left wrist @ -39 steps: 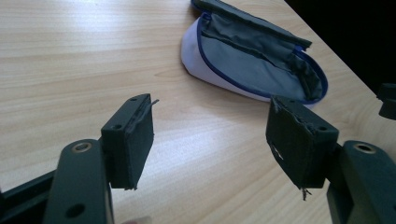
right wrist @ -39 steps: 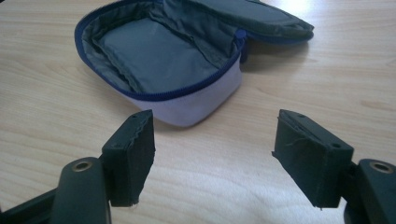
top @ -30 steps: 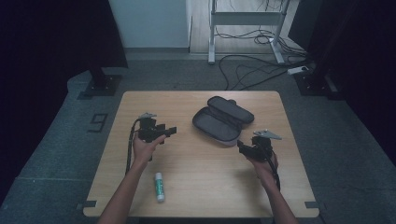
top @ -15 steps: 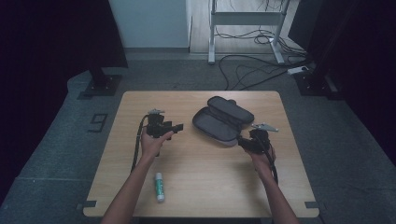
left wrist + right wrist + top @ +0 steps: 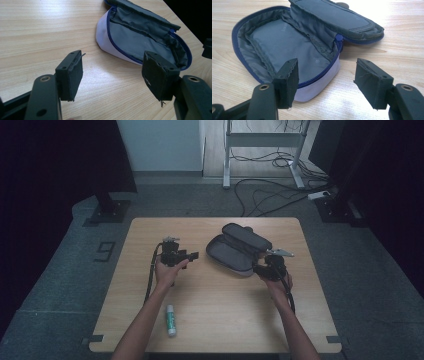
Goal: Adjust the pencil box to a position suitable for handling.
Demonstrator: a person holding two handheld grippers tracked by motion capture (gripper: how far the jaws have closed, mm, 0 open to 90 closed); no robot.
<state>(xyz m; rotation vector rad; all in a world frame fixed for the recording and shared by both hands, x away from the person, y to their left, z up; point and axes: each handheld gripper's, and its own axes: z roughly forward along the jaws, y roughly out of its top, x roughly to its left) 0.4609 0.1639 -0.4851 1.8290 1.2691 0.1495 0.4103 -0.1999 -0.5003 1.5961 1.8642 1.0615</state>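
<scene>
Nearest the person, on the light wooden table, a small white glue stick with a green label lies flat beside the left forearm, untouched and well apart from everything else; judging by this, it is probably meant for the case and has not yet been fetched.

Further in, the left gripper is held above the tabletop with its jaws spread and nothing between them; in the left gripper view the two black pads stand wide apart over bare wood, aimed towards the pouch but short of it.

On the other side, the right gripper sits just beside the near right rim of the grey fabric pencil case with a blue zip; its jaws have just been closing a little, yet in the right gripper view they are parted, with the case's pale outer wall showing between them and neither pad pressing on it.

The case itself lies towards the table's far middle, unzipped and folded open, its grey lining bare, with nothing visible inside.

So, as I judge it, opening is done; gripping the rim, bringing the glue stick, placing it inside and zipping shut all remain.
</scene>
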